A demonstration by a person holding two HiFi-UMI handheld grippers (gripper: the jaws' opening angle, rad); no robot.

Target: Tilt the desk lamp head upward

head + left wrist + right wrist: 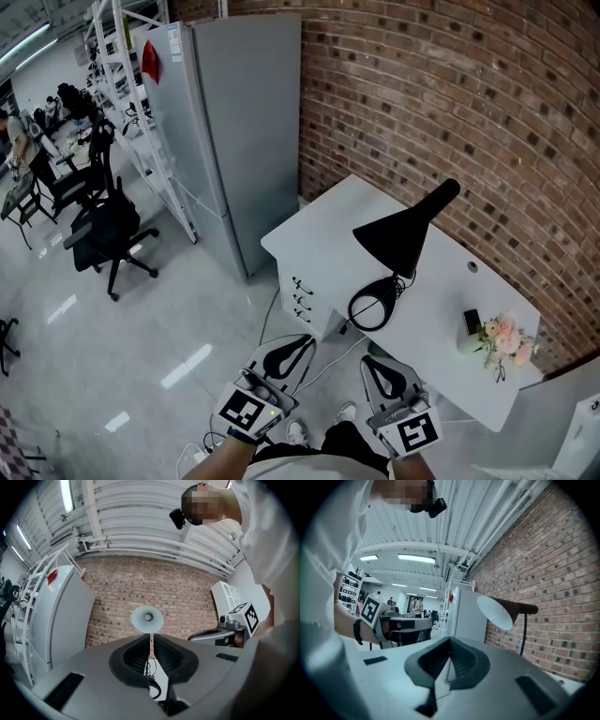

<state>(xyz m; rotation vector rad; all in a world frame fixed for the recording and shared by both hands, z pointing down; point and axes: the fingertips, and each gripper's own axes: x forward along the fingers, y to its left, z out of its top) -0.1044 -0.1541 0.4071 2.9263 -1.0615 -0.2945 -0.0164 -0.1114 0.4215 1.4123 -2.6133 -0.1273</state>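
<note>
A black desk lamp stands on the white desk (319, 244). Its cone head (405, 234) tips down over a ring-shaped base (372, 306). Both grippers hover short of the desk's near edge, apart from the lamp. My left gripper (306, 340) is shut and holds nothing; in its own view the lamp head (147, 618) faces it just above the jaws (151, 641). Beside it, my right gripper (368, 360) is shut and empty as well. From the right gripper (450, 642) view, the lamp head (496, 612) is up and to the right.
A grey fridge (234, 122) stands left of the desk, with an office chair (108, 230) beyond it. The brick wall (450, 103) backs the desk. A small flower vase (502, 339) and a dark box (472, 322) sit at the desk's right end. Drawers (300, 295) face me.
</note>
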